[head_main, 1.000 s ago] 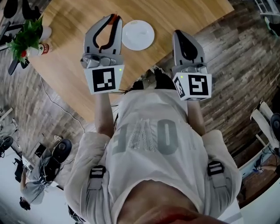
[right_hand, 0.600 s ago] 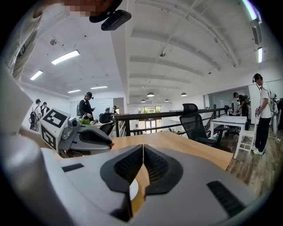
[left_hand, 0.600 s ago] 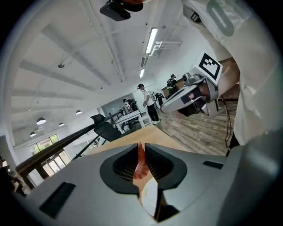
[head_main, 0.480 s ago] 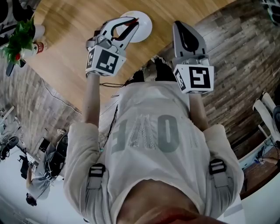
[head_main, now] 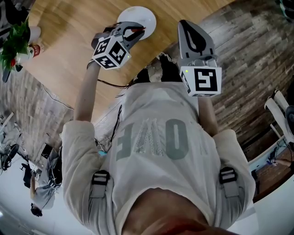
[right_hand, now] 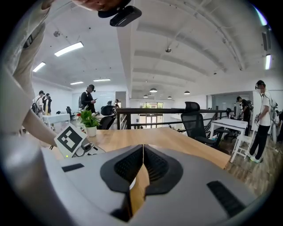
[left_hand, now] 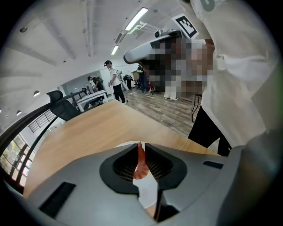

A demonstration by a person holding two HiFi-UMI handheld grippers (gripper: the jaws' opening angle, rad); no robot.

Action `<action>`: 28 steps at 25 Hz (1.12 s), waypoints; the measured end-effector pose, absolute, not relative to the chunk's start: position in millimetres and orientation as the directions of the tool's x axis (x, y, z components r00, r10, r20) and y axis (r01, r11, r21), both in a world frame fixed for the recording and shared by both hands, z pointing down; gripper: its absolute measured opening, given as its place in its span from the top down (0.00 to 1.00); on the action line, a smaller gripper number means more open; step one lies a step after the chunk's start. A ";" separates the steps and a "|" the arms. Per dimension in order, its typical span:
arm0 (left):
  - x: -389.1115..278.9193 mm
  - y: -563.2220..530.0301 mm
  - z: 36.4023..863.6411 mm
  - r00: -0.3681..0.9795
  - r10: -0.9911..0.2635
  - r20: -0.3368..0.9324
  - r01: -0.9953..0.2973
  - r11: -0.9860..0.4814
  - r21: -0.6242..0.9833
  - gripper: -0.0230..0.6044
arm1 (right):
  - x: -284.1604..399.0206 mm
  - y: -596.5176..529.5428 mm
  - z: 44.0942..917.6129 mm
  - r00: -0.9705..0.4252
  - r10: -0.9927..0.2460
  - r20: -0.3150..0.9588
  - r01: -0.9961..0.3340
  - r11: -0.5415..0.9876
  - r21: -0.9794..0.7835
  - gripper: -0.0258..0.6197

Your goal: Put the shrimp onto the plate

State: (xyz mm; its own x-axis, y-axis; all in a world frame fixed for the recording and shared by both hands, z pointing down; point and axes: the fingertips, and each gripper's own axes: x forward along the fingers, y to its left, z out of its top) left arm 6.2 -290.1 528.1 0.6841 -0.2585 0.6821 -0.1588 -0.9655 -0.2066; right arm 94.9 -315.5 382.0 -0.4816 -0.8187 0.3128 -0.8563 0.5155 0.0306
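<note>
The shrimp (left_hand: 140,162) is gripped in the left tongs (head_main: 137,31) over the plate (head_main: 148,16), upper centre of the head view. The right tongs (right_hand: 143,149) are clenched on nothing at the counter (head_main: 64,46) edge.

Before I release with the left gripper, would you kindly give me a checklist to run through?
1. Grip on the orange-pink shrimp in the left gripper: ok, clamped between the jaws.
2. Left gripper tips over the round white plate in the head view: ok.
3. Shrimp low enough to touch the plate: cannot tell.
4. Visible part of the plate bare: ok.
5. Right gripper shut, empty and held away from the plate: ok.
</note>
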 end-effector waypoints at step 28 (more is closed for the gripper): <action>9.2 -283.4 579.9 0.584 -0.151 0.798 -0.150 -0.986 -0.077 0.88 | 104.1 -303.4 385.5 -0.487 -0.809 0.330 -0.854 0.520 0.014 0.93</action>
